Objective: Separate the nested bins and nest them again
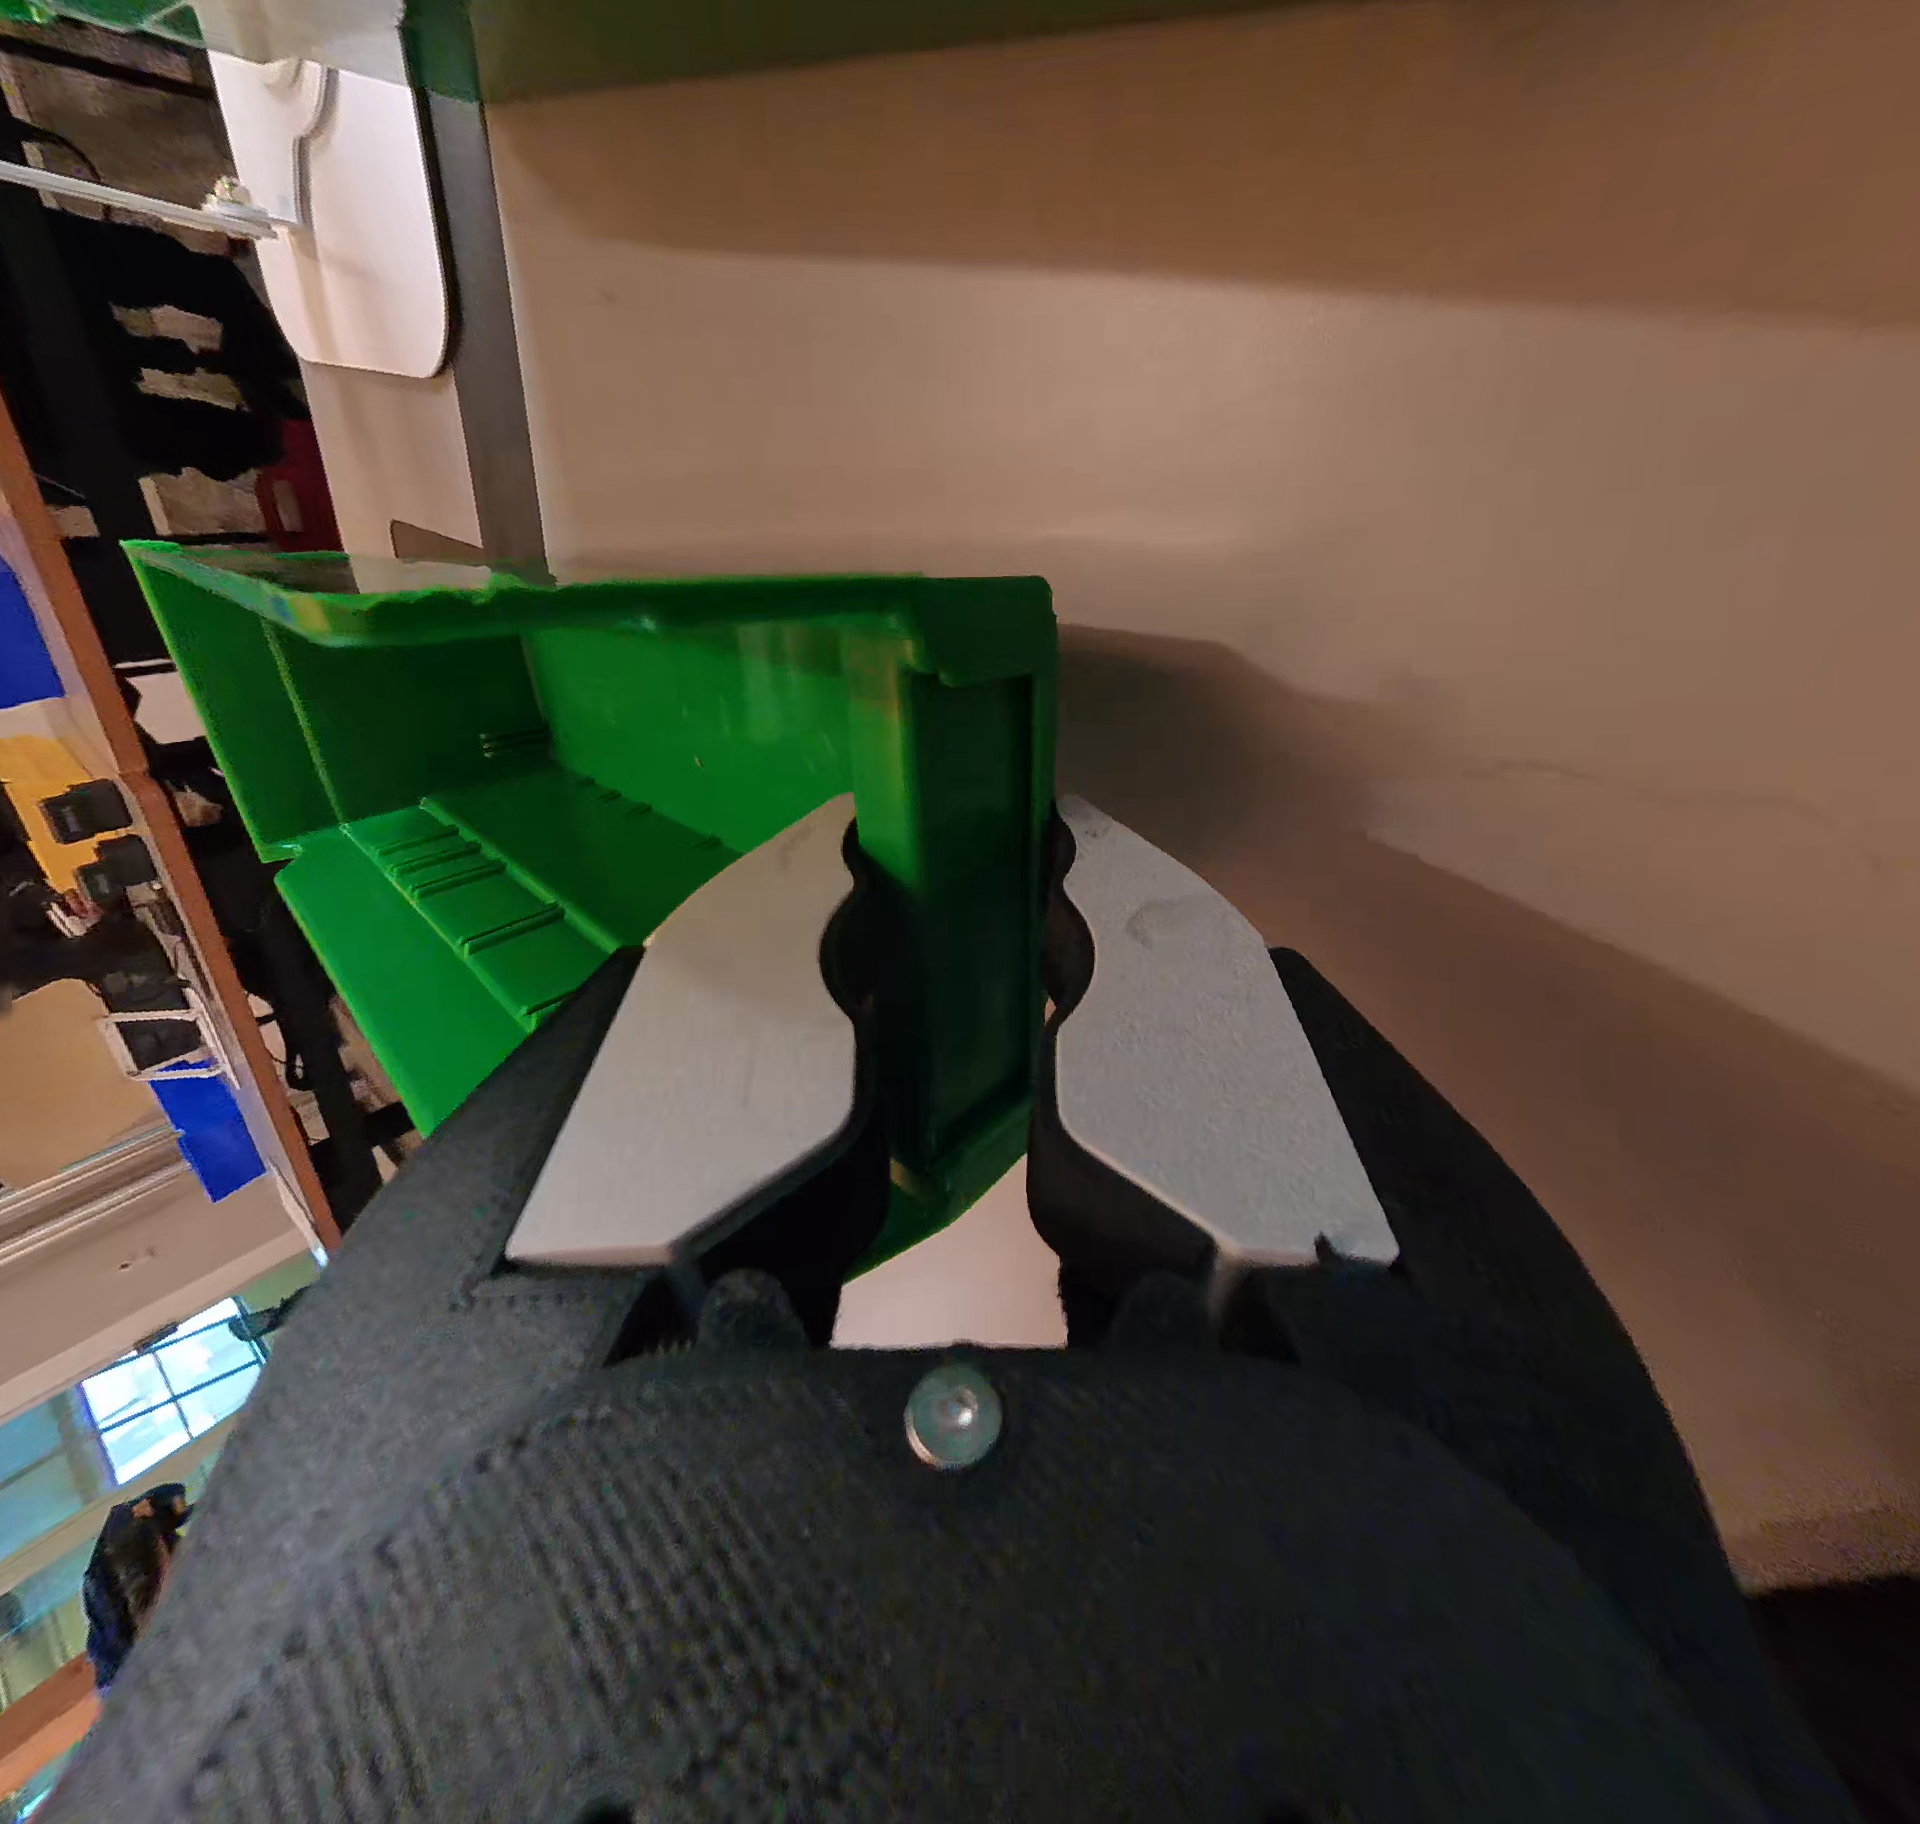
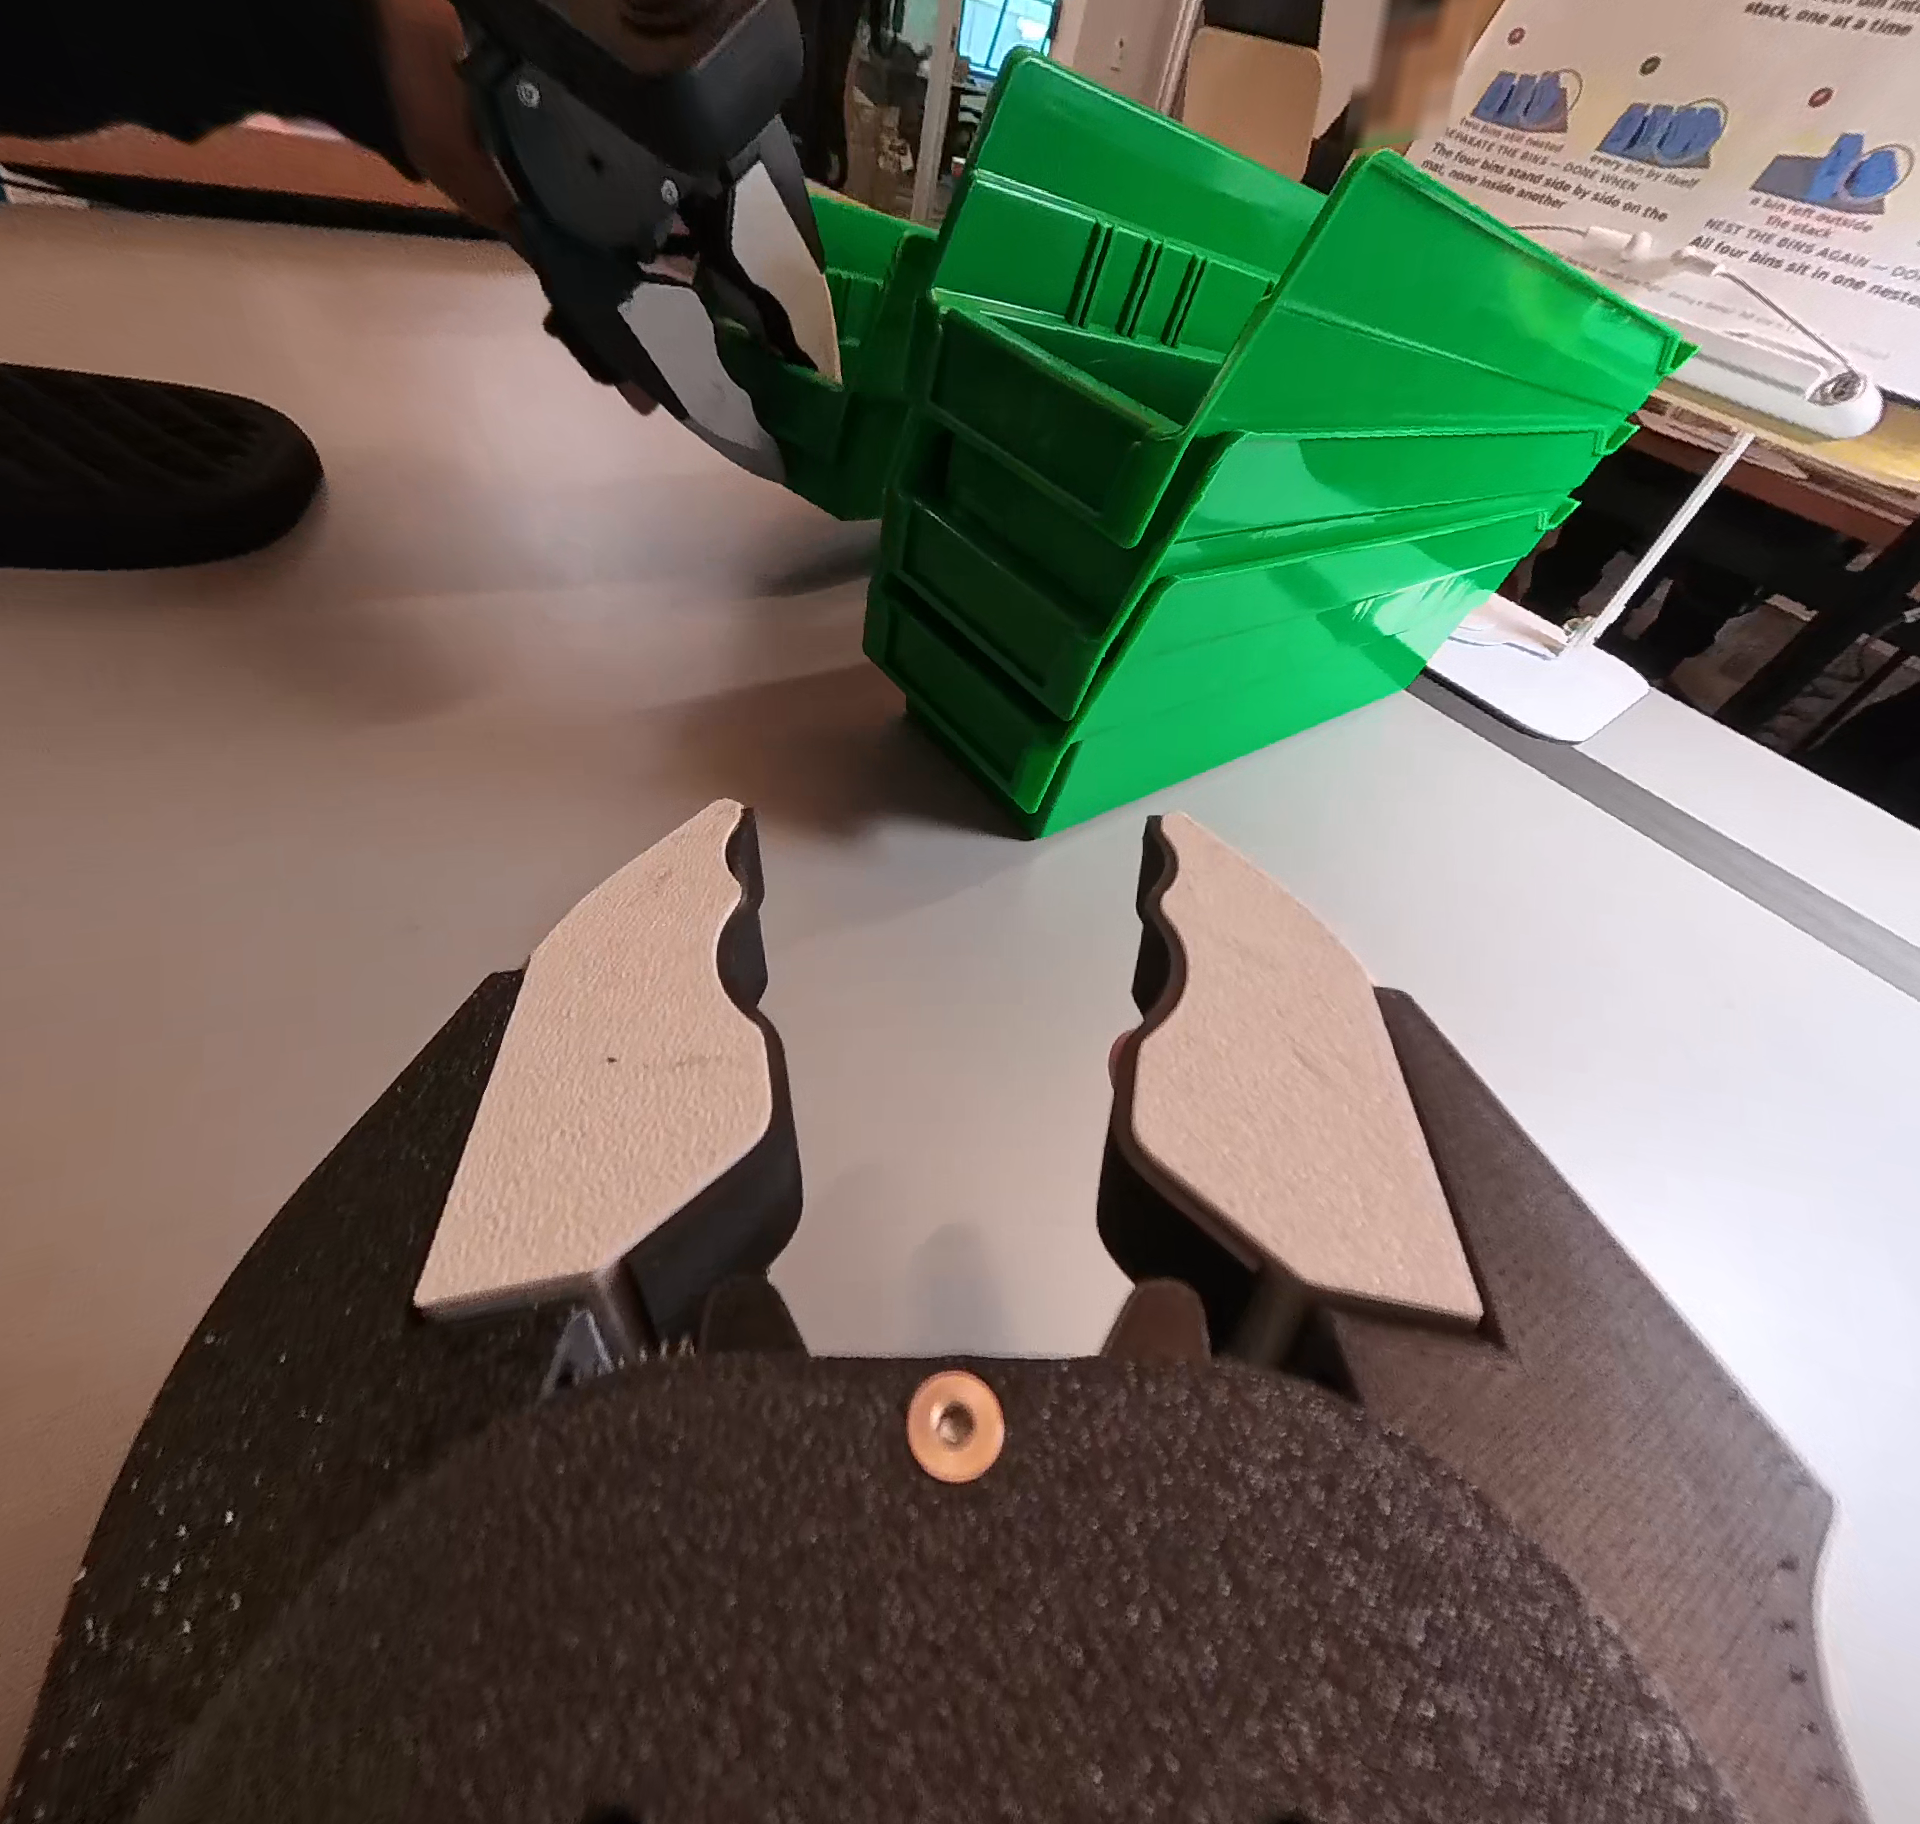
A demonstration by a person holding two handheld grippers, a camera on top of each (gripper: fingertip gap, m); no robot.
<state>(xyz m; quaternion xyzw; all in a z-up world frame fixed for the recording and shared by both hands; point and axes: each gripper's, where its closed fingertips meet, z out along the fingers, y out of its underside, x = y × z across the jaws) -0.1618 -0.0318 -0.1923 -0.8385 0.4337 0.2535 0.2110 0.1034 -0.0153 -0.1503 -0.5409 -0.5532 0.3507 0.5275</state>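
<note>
Jaws of the left gripper point(image 1: 951, 953) are clamped on the front lip of a single green bin point(image 1: 665, 735), which is tipped beside the nested stack point(image 2: 1195, 548) on the pale surface point(image 2: 416, 735); jaws of the right gripper point(image 2: 945, 901) stand wide apart and empty, low over the surface just in front of the stack. The step in hand looks like carrying this one bin clear of the others or bringing it back to them. To do it well, the left should keep its hold firm and level the bin, while the right could steady the stack's front edge so it does not slide.
</note>
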